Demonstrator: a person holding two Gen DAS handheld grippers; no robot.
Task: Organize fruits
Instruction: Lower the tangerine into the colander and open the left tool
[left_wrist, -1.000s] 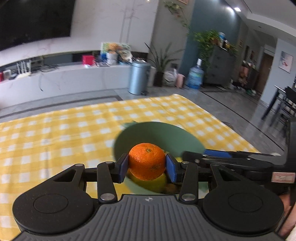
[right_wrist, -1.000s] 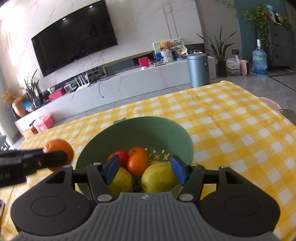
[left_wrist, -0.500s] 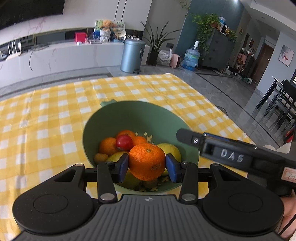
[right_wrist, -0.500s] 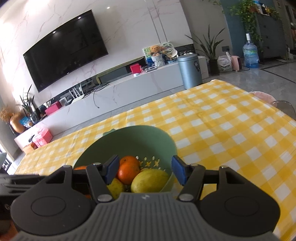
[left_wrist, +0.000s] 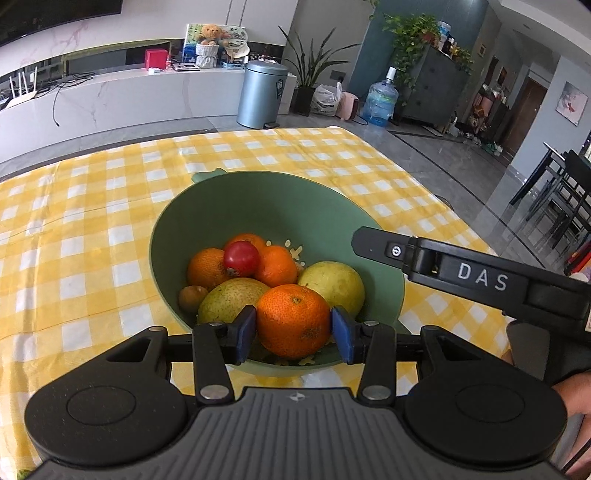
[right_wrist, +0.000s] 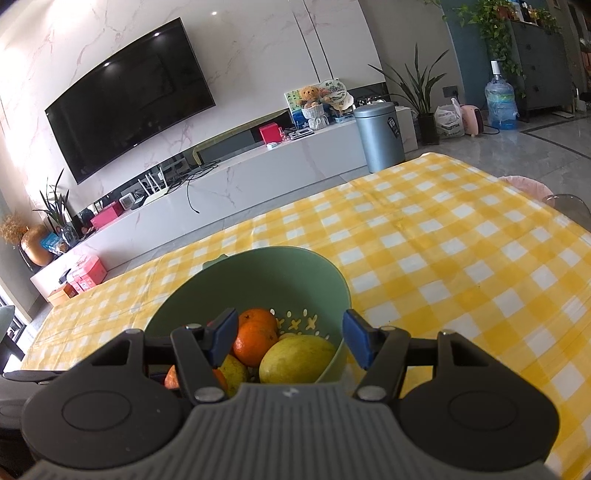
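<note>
Left wrist view. The left gripper is seen over the near rim of the green bowl, which stands on a yellow checked tablecloth. A large orange sits between the blue pads; the jaws have just been opening slightly, and a thin gap seems to show on the right side, though contact on the left cannot be ruled out. Behind it in the bowl lie two yellow-green pears, three more oranges, a red fruit and a small brown fruit, all partly covered by one another. The right gripper enters from the right edge; only one finger is visible, seen side-on. A hand is cut off at the lower right.

Right wrist view. The right gripper is held with jaws spread and nothing between the pads, above the bowl's near side. The bowl's contents are largely hidden by the gripper body; an orange and a pear can be made out.
</note>
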